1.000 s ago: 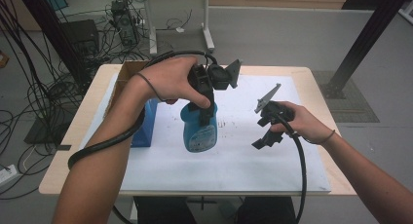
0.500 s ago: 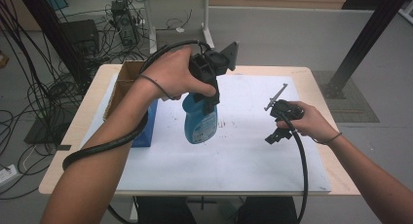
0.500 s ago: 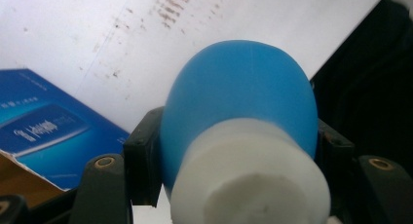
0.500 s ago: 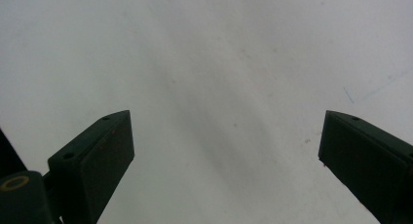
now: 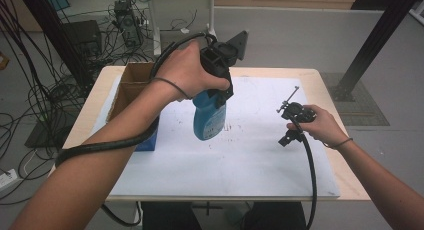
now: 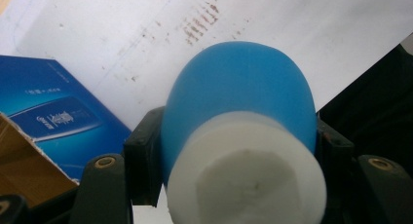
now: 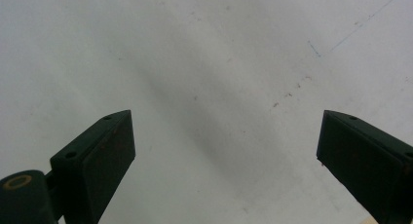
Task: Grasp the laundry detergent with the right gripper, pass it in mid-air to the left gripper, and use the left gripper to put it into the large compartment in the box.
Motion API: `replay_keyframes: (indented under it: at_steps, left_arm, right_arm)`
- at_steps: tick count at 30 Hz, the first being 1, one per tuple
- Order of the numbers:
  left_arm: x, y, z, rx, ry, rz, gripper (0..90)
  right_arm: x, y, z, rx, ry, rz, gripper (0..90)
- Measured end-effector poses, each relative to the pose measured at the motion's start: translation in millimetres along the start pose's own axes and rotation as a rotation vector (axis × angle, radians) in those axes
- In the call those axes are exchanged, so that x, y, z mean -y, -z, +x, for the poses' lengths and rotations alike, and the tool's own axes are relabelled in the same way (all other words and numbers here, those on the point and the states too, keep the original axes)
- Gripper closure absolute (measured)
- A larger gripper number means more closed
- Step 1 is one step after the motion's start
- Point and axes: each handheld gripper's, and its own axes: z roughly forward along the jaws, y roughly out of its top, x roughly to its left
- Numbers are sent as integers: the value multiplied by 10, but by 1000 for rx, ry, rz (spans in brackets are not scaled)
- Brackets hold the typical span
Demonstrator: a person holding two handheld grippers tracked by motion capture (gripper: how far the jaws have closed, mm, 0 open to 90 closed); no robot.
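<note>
Clamping the bottle (image 5: pixel 209 119) aloft, left tongs (image 5: pixel 216 92) are risking slippage; right tongs (image 5: pixel 290 135), at 3 o'clock, are closing slightly, empty.

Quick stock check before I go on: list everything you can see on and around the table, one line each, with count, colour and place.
bottle: 1, blue with a white cap end, held above the sheet, clamped in the left claw
blue box: 1, blue with printed label, left part of the table beside the cardboard box
cardboard box: 1, brown, open top, back left corner of the table
sheet: 1, white with small dark marks, covers most of the table top
table: 1, light wood
cables and equipment: several, black, on the floor behind and left of the table
left claw: 1, black, shut on the bottle
right claw: 1, black, jaws wide apart over the bare sheet, nothing between them, just been closing a little
</note>
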Motion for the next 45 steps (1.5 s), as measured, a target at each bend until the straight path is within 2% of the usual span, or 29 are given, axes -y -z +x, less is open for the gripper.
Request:
replay_keyframes:
  at_steps: [2, 10, 18, 25, 32, 35, 39, 45]
  left_arm:
    - [-5, 29, 10, 6, 5, 0, 372]
    - [-39, 138, 158, 28, 75, -38, 372]
    - [-81, 285, 331, 11, 139, -46, 372]
    - [-63, 478, 563, 12, 211, -51, 372]
    - [30, 680, 813, -10, 294, -73, 372]
    - [72, 727, 906, -13, 344, -90, 373]
    - [147, 790, 1068, -23, 383, -87, 372]
    - [290, 835, 1311, -23, 464, -85, 373]
  right_arm:
    - [-2, -11, 1, 6, 10, 0, 69]
    - [-8, -53, 56, 10, 5, 0, 68]
    - [16, -108, 73, 2, -9, -2, 63]
    - [17, -103, 82, 8, -18, -8, 62]
    - [8, -95, 88, 18, 3, -4, 58]
    - [1, -96, 99, 18, 2, -6, 59]
    - [-7, -95, 103, 18, 9, -6, 58]
    - [-10, -96, 114, 15, 7, -4, 58]
